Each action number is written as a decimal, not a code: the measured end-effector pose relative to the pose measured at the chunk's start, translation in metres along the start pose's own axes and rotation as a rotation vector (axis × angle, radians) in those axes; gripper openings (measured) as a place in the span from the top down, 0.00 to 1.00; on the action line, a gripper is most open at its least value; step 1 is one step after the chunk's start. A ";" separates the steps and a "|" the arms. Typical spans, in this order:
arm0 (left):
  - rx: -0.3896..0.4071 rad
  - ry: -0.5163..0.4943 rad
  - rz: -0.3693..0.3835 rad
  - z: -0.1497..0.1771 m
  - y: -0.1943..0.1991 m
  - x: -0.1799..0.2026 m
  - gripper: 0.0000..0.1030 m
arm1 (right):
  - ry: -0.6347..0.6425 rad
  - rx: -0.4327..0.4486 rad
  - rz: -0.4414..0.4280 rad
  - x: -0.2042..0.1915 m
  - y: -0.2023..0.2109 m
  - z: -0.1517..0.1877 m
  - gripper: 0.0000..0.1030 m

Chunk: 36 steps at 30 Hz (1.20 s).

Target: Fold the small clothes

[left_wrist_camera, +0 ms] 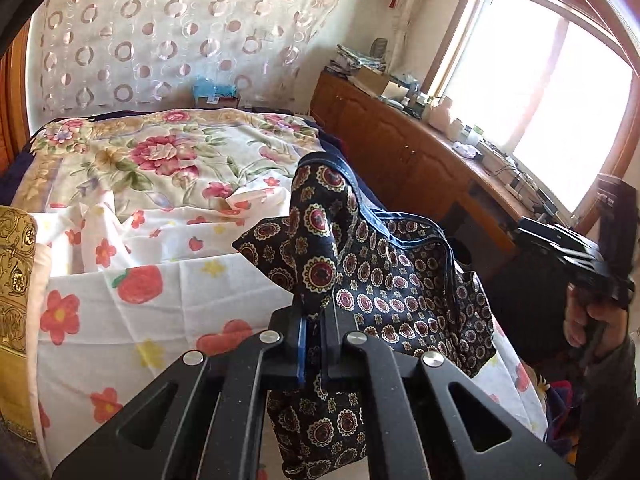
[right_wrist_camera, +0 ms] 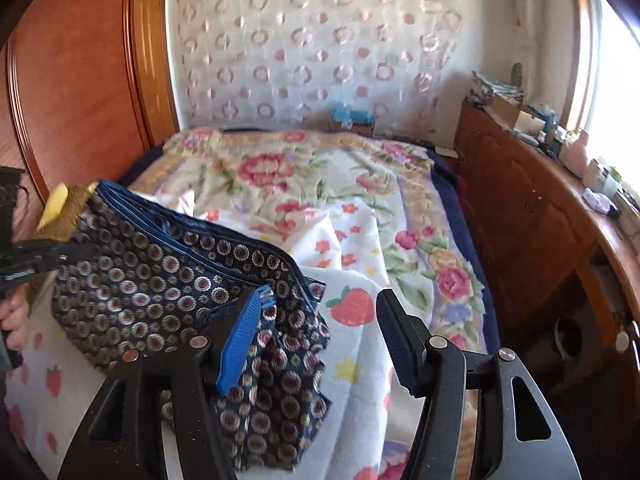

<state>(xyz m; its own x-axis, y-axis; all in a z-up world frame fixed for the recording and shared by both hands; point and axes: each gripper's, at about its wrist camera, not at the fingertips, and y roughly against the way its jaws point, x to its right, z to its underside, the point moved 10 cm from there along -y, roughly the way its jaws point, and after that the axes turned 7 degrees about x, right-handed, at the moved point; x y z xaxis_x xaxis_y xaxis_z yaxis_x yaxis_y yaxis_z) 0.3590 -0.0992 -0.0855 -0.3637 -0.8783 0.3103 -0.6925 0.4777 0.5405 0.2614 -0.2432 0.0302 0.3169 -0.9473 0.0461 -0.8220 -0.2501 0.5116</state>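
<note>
A dark navy garment (left_wrist_camera: 400,280) with round medallion prints and blue piping hangs lifted above the bed. My left gripper (left_wrist_camera: 314,344) is shut on a bunched fold of it, and cloth spills out above and below the fingers. In the right wrist view the same garment (right_wrist_camera: 160,280) stretches from the left gripper (right_wrist_camera: 24,256) at the far left towards my right gripper (right_wrist_camera: 320,340). That gripper is open, its jaws wide apart. The cloth drapes against its blue-padded left finger (right_wrist_camera: 240,340), and the right finger (right_wrist_camera: 400,344) is bare. The right gripper (left_wrist_camera: 576,256) also shows at the left wrist view's right edge.
The bed carries a white strawberry-print sheet (left_wrist_camera: 120,320) over a floral cover (left_wrist_camera: 160,152). A gold patterned cloth (left_wrist_camera: 16,280) lies at the left. A wooden headboard (right_wrist_camera: 80,80) stands behind, and a cluttered wooden cabinet (left_wrist_camera: 400,148) runs under the window on the right.
</note>
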 end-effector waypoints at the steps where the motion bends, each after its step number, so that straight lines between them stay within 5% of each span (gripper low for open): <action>1: -0.002 0.001 -0.002 0.002 0.000 -0.001 0.95 | -0.001 0.016 -0.007 -0.003 0.009 0.004 0.40; 10: 0.030 -0.018 0.012 -0.004 0.014 0.009 0.95 | 0.022 -0.075 -0.137 -0.073 0.015 0.098 0.43; 14: 0.057 -0.040 -0.001 -0.010 0.025 0.007 0.95 | 0.082 -0.125 -0.084 -0.081 0.003 0.128 0.43; 15: 0.064 -0.044 -0.001 -0.011 0.030 0.007 0.95 | 0.101 -0.136 -0.059 -0.077 0.000 0.134 0.54; 16: 0.070 -0.044 -0.003 -0.011 0.034 0.004 0.95 | 0.102 -0.143 -0.045 -0.071 -0.002 0.137 0.76; 18: 0.076 -0.045 -0.010 -0.011 0.041 0.000 0.95 | 0.086 -0.144 -0.022 -0.054 -0.004 0.136 0.95; 19: 0.078 -0.042 -0.018 -0.009 0.045 -0.006 0.95 | 0.067 -0.136 -0.007 -0.044 -0.003 0.133 0.96; 26: 0.036 0.014 -0.065 0.018 0.053 -0.049 0.95 | -0.093 -0.002 0.061 0.023 0.016 0.094 0.96; 30: -0.001 0.035 -0.082 0.040 0.049 -0.065 0.95 | -0.096 0.002 0.039 0.003 0.013 0.098 0.95; 36: -0.025 0.046 -0.105 0.056 0.038 -0.076 0.95 | -0.049 -0.035 -0.090 -0.045 -0.019 0.104 0.50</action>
<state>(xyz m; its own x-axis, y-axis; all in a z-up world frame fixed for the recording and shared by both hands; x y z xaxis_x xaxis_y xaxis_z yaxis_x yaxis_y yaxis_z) 0.3254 -0.0153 -0.1319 -0.2604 -0.9220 0.2864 -0.7095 0.3839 0.5910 0.2131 -0.2168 -0.0709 0.3642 -0.9303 -0.0426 -0.7739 -0.3278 0.5419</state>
